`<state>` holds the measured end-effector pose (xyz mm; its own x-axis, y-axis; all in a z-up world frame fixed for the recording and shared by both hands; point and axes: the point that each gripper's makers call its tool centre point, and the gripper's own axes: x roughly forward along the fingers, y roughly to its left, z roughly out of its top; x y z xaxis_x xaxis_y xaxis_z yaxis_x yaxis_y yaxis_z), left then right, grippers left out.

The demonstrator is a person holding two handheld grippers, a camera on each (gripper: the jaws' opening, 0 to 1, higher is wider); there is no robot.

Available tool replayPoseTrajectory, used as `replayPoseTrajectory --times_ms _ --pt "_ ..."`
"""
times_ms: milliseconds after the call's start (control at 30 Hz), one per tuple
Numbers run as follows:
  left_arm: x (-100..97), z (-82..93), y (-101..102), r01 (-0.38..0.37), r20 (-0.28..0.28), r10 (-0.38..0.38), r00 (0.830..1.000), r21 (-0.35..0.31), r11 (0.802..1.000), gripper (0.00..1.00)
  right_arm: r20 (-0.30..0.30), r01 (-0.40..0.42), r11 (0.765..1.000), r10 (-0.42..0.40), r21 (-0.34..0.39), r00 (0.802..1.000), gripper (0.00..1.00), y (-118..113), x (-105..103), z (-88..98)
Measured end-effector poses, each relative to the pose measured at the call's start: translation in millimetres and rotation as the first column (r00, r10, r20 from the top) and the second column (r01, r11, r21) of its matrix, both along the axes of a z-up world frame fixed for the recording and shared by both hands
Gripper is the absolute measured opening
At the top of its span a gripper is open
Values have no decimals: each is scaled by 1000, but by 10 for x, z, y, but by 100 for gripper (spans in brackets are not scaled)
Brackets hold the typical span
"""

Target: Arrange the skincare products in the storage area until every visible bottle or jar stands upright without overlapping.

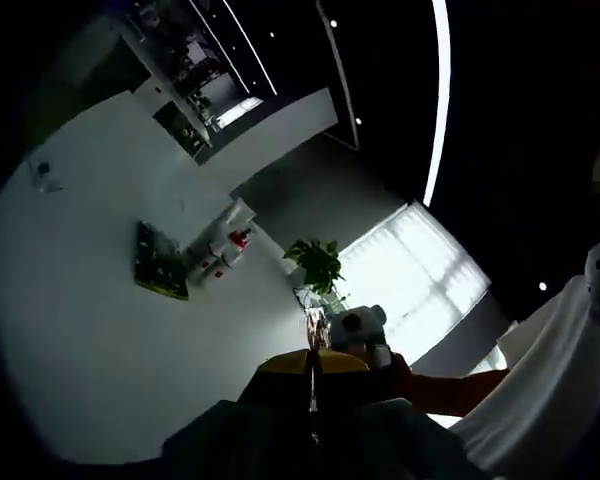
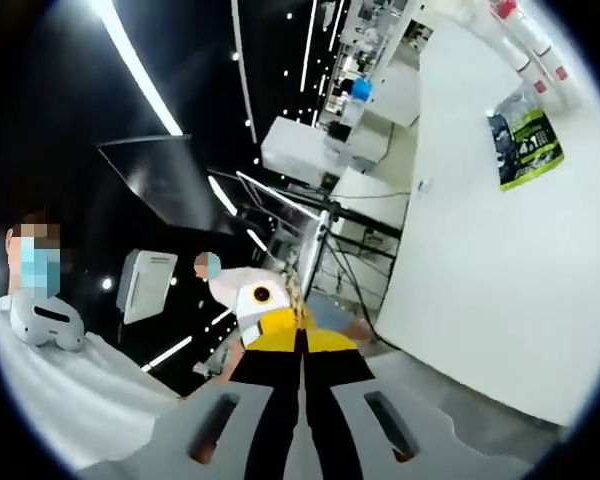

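Both grippers are pointing away from the work, each with its jaws pressed together and nothing between them. In the left gripper view, the left gripper [image 1: 313,395] is aiming past the far edge of the white table [image 1: 80,300], toward a potted plant [image 1: 318,262]. The skincare bottles [image 1: 220,255], white with red caps, are lying clustered on that table, just beside a dark green packet [image 1: 158,262]. In the right gripper view, the right gripper [image 2: 302,360] is facing a tripod stand [image 2: 325,240] beside the table [image 2: 480,260], with the packet [image 2: 525,140] and bottles [image 2: 525,35] sitting near the table's far end.
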<state>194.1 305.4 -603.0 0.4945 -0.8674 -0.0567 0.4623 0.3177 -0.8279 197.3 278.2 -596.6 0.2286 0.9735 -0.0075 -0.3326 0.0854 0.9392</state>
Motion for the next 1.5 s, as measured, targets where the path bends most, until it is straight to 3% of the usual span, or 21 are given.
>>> replayPoseTrajectory --times_ms 67,133,167,200,267,333,367,433,467,500,533,633,700,767,833,900,1100,1233,1267,1333,1500 --pt "33 -15 37 -27 25 26 999 49 998 1 24 0 999 1 -41 1000 0 40 57 -21" --pt "73 -51 97 -64 142 39 989 176 982 4 24 -11 999 12 -43 1000 0 96 114 -2" --pt "90 -89 126 -80 165 42 985 227 971 6 24 -6 999 8 -45 1000 0 102 156 -5" --pt "92 -144 163 -85 189 30 981 289 953 9 28 12 999 -10 -52 1000 0 111 243 -5" --pt "125 -252 255 -120 246 15 969 419 900 21 28 22 997 -20 -75 999 0 131 372 -28" --pt "184 -423 412 -180 303 -9 953 588 789 31 29 47 993 -44 -109 999 0 150 539 -76" --pt "215 -518 514 -218 346 -50 937 689 691 34 28 49 992 -46 -112 999 0 166 600 -78" --pt "220 -652 574 -231 369 -134 920 785 575 35 41 82 986 -76 -149 996 0 204 793 -118" --pt "215 -731 569 -231 372 -175 912 816 529 34 46 87 984 -80 -158 996 0 225 858 -129" --pt "204 -784 551 -222 360 -184 915 828 515 34 53 110 974 -102 -198 993 0 240 992 -190" --pt "203 -857 494 -212 352 -184 918 826 523 34 49 123 969 -115 -213 992 0 259 1074 -213" --pt "184 -1013 401 -186 325 -191 926 834 519 33 51 147 959 -139 -241 989 0 344 1355 -256" --pt "178 -1111 421 -172 305 -235 923 873 457 28 62 156 951 -145 -266 987 0 414 1527 -281" --pt "231 -1172 467 -185 302 -225 926 885 426 25 76 167 943 -151 -287 986 0 488 1712 -302" --pt "233 -1221 538 -170 268 -178 947 887 429 25 106 198 927 -173 -318 979 0 537 1924 -342" --pt "252 -1235 566 -174 265 -159 951 884 434 25 106 220 915 -195 -339 975 0 582 2110 -413" --pt "235 -1315 610 -163 240 -154 959 905 394 26 76 257 853 -250 -454 965 0 621 2550 -787" --pt "222 -1352 648 -152 218 -134 967 910 385 25 44 246 824 -260 -510 964 0 659 2787 -1022" --pt "214 -1358 654 -150 215 -133 968 913 380 25 60 243 787 -255 -567 965 0 621 2863 -1137" --pt "210 -1366 677 -151 211 -128 969 916 371 25 62 220 751 -233 -623 971 0 613 2943 -1296" --pt "196 -1380 697 -145 201 -121 972 920 365 24 49 191 684 -221 -704 974 0 558 3051 -1648"
